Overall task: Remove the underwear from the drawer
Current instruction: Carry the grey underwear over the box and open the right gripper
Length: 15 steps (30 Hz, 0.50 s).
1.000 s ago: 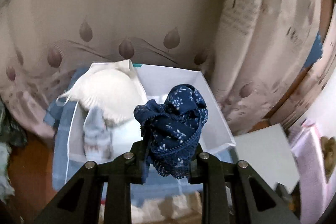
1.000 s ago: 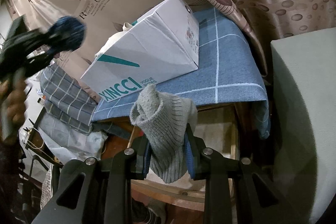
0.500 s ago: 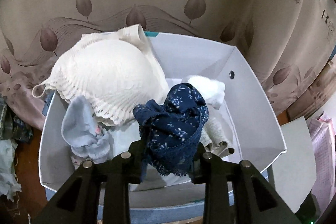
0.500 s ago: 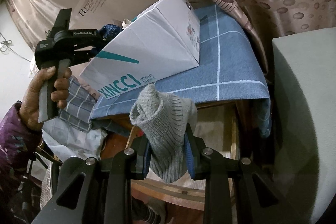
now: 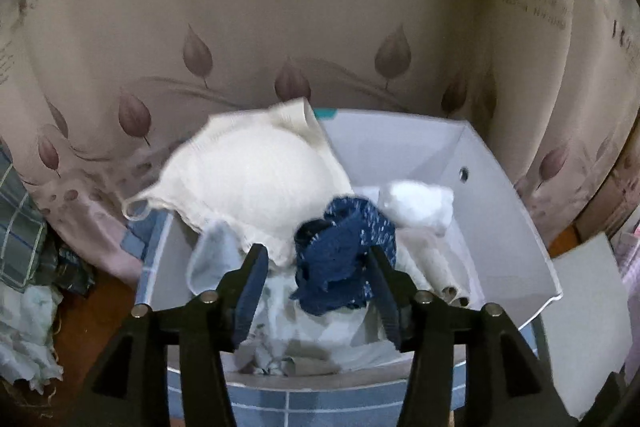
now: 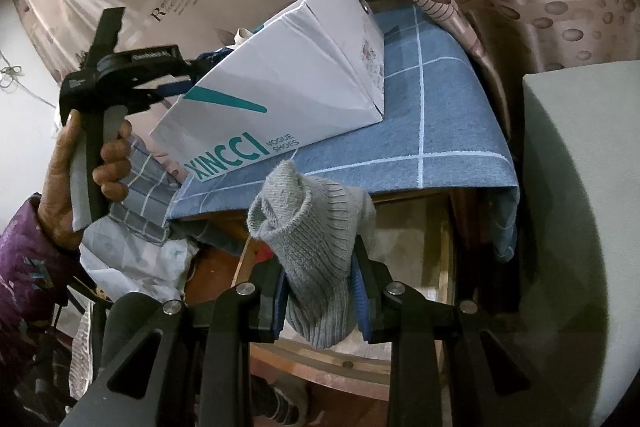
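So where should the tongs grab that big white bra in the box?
Probably the raised back corner of the white bra, coming from above. It lies domed over the white box's left rim, and that corner sticks up free, thin enough to pinch. The rounded cup looks too wide and would likely slip. The loop strap at the left is another option.

The left gripper [image 5: 318, 263] tilts downward, its jaws just opened wide, a dark blue garment [image 5: 344, 259] loose between them. The right gripper [image 6: 320, 279] is clamped on a grey knit sock [image 6: 316, 239].
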Motion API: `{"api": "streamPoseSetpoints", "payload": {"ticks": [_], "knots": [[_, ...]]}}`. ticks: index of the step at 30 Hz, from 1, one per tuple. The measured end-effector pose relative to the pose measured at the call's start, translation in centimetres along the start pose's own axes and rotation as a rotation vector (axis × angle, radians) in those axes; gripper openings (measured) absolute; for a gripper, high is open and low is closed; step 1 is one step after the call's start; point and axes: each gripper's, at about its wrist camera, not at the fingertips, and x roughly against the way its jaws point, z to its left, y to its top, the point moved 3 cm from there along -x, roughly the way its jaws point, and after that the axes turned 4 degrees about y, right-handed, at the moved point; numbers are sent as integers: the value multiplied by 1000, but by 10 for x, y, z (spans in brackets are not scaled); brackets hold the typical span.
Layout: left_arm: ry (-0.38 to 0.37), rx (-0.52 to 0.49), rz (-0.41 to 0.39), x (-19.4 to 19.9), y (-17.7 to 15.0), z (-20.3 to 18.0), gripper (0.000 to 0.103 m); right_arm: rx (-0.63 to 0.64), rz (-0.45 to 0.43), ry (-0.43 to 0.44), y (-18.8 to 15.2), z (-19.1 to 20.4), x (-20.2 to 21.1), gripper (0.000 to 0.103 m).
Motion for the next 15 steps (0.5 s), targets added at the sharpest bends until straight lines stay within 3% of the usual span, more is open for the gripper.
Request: {"api": "streamPoseSetpoints", "payload": {"ticks": [8, 15], "knots": [[-7, 42, -198, 63, -31, 45, 55, 25, -36, 6, 1, 7, 8, 26], [75, 64, -227, 82, -98, 109, 56, 41, -107, 75, 8, 20, 26, 26]]}}
